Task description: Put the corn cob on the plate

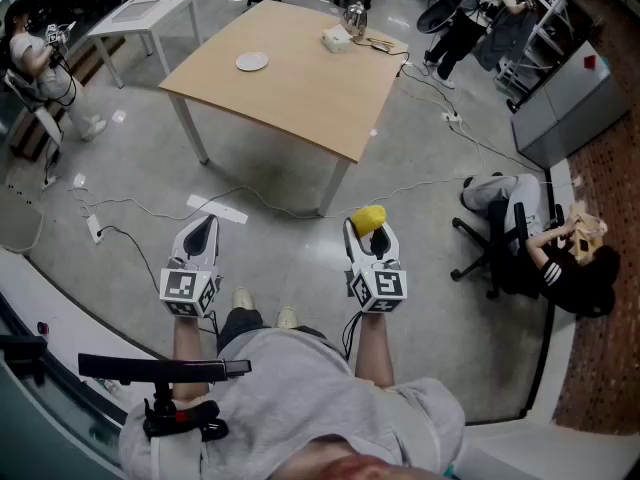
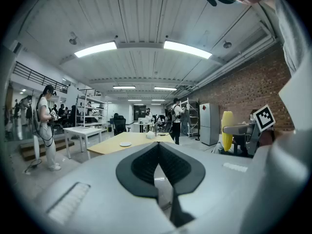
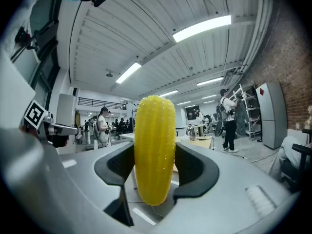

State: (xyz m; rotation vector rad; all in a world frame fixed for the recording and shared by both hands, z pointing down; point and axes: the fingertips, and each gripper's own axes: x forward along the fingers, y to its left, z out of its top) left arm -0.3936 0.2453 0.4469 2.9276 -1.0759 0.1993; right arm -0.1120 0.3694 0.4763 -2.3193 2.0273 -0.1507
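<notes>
Half the job looks done: the right hand-held gripper (image 1: pixel 371 233) clamps the upright yellow plastic corn cob (image 3: pixel 155 150) at lower centre, the left hand-held gripper (image 1: pixel 203 226) is closed and empty, and the small white round plate (image 1: pixel 252 61) still waits on the tan wooden worktop (image 1: pixel 300 88), upper centre.

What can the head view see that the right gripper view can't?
Only the head view shows the white plate lying on the table, and the person's shoes. Only the right gripper view shows the ceiling lights and the jaws pressing both sides of the upright corn cob. Both show the corn cob in the right gripper, and the table.
</notes>
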